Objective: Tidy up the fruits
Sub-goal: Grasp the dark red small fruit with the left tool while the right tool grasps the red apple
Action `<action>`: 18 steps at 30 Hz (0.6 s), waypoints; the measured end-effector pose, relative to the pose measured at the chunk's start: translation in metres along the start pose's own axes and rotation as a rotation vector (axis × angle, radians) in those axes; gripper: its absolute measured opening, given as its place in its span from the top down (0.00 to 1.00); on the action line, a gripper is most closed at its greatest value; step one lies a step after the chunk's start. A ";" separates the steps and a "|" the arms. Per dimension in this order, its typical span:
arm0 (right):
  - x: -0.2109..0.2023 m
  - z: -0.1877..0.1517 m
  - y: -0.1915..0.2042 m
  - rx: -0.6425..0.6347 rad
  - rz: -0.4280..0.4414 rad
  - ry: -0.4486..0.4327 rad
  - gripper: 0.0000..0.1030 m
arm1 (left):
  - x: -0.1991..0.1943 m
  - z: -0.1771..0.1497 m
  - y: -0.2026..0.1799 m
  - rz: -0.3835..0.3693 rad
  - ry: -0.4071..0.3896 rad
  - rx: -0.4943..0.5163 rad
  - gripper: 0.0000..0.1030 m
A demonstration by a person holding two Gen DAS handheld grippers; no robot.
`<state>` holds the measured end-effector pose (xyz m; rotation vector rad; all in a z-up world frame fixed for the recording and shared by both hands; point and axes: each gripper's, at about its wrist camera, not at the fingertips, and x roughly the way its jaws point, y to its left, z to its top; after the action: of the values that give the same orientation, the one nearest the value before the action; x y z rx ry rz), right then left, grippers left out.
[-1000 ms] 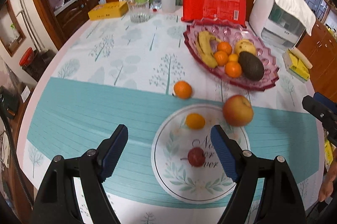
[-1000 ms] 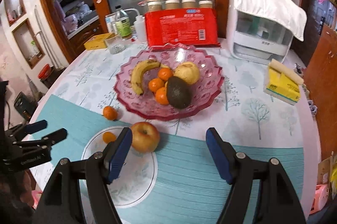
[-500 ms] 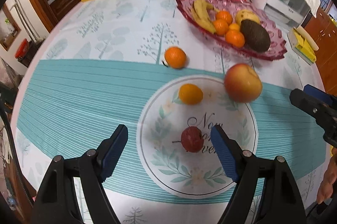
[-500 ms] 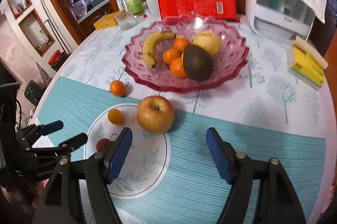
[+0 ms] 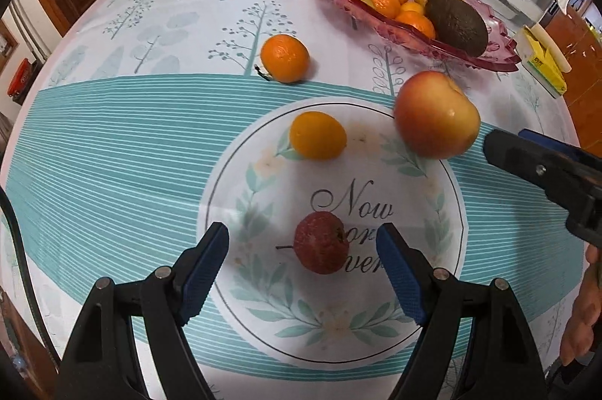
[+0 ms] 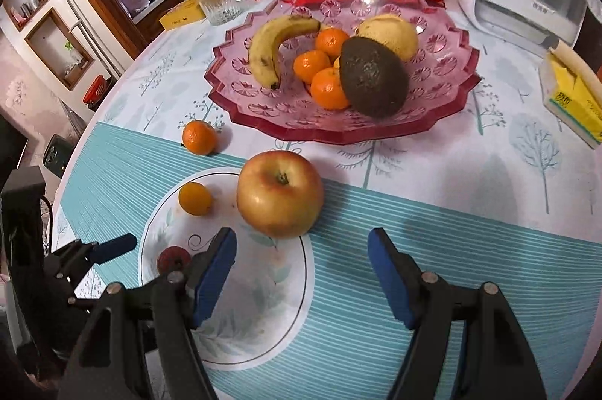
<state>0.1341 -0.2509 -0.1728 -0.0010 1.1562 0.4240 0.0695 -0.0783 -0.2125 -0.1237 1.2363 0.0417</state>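
Left hand-held gripper [image 5: 303, 264] lower (jaws apart) over red fruit [image 5: 321, 242]

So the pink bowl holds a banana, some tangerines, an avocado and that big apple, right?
Not the apple. In the right wrist view it sits on the tablecloth in front of the pink bowl. The banana, tangerines and avocado are inside.
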 end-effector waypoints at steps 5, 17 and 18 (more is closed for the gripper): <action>0.010 0.002 0.000 -0.007 0.000 0.021 0.29 | 0.003 -0.003 -0.001 -0.012 -0.001 -0.003 0.23; 0.029 0.010 0.004 -0.009 0.015 0.052 0.29 | 0.009 -0.004 0.000 -0.047 0.007 -0.013 0.37; 0.030 0.010 0.004 -0.011 0.014 0.054 0.29 | 0.010 -0.005 0.000 -0.050 0.009 -0.011 0.37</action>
<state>0.1521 -0.2350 -0.1945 -0.0136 1.2079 0.4452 0.0684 -0.0791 -0.2232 -0.1646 1.2414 0.0044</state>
